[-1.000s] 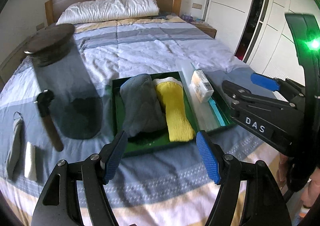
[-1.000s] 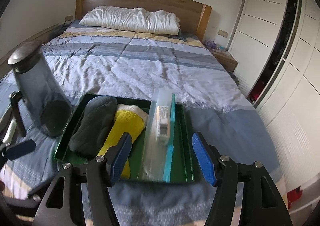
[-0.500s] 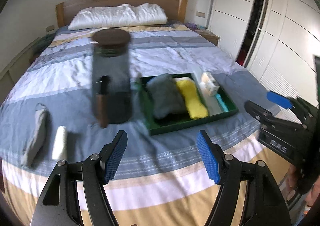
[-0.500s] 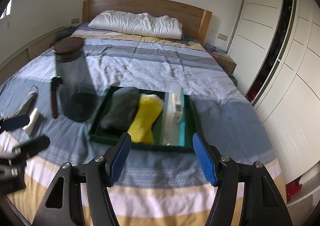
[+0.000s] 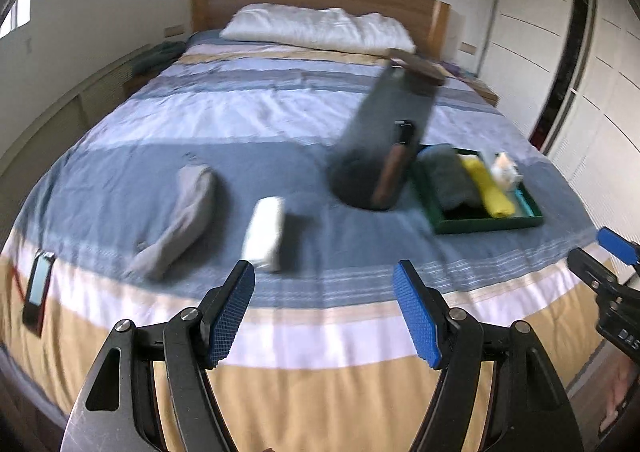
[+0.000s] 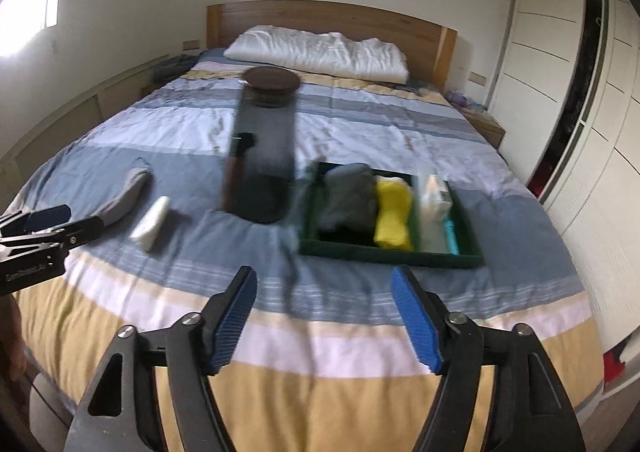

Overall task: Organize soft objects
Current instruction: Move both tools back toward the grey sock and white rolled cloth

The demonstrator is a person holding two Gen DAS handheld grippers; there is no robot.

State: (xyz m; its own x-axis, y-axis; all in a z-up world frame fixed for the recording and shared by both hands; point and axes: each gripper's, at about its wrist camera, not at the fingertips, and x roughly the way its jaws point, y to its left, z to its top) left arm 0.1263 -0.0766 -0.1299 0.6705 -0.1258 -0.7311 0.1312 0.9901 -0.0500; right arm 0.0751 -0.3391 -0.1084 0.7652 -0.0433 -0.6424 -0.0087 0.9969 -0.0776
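A green tray (image 6: 384, 254) (image 5: 488, 226) on the bed holds a folded grey cloth (image 6: 348, 197) (image 5: 450, 181), a yellow cloth (image 6: 394, 213) (image 5: 490, 191) and a clear box (image 6: 434, 207). Left of the tray lie a grey sock (image 5: 180, 217) (image 6: 122, 195) and a white roll (image 5: 264, 234) (image 6: 152, 223). My left gripper (image 5: 324, 308) hangs open and empty over the bed's foot, near the white roll. Over the foot edge, short of the tray, my right gripper (image 6: 324, 318) is empty and its jaws are opening.
A tall dark glass jar with a brown lid (image 6: 264, 147) (image 5: 384, 147) stands between the loose items and the tray. A phone (image 5: 38, 292) lies at the bed's left foot corner. White pillows (image 6: 320, 51) sit at the headboard; wardrobe doors (image 6: 560, 51) run along the right.
Both grippers pulled back from the tray toward the foot of the bed; the left view swung left onto the sock and white roll. The right jaws widened slightly.
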